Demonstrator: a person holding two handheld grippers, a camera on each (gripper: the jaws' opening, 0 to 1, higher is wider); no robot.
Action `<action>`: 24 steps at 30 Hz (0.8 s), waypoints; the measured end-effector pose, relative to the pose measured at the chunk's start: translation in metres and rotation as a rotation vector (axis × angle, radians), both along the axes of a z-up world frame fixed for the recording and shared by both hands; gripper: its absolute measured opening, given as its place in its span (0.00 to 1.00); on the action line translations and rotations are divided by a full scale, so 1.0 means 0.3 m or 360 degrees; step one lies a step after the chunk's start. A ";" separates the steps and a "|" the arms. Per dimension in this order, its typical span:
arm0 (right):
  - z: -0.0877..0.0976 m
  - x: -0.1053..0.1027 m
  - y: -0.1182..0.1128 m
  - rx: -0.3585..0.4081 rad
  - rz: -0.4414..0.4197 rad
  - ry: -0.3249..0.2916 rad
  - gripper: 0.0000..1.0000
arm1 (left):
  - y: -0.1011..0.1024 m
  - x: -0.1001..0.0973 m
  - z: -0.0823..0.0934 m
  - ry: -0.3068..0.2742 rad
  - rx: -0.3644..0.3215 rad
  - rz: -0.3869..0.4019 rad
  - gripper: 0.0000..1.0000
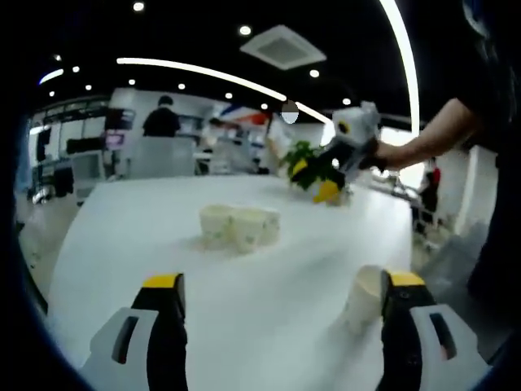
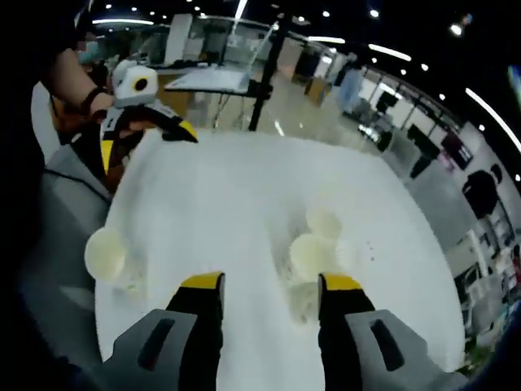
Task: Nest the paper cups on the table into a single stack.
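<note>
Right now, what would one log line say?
left gripper: open | right gripper: open | paper cups: unstacked on table

Ceiling spots and long light strips (image 1: pixel 203 72) glow overhead, and the white table (image 1: pixel 269 199) glares nearly featureless. Both views are soft; the paper cups (image 2: pixel 313 252) cast only faint shadows. Straight lines bow toward the edges, where everything darkens.
</note>
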State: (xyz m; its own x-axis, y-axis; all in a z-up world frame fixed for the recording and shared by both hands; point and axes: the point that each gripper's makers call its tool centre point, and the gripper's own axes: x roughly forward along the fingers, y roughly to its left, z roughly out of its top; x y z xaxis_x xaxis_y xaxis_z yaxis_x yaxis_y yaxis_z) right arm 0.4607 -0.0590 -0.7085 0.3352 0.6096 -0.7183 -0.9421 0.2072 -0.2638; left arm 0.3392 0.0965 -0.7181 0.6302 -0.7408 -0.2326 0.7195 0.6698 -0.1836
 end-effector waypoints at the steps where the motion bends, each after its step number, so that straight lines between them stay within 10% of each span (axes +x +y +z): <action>1: -0.008 0.013 0.005 -0.0006 0.0008 0.0003 0.41 | 0.001 0.000 -0.001 0.0001 -0.0005 0.0007 0.99; 24: -0.228 0.141 0.070 -0.0136 0.0086 0.0165 0.27 | 0.025 -0.005 -0.068 0.0076 -0.0047 0.0139 0.99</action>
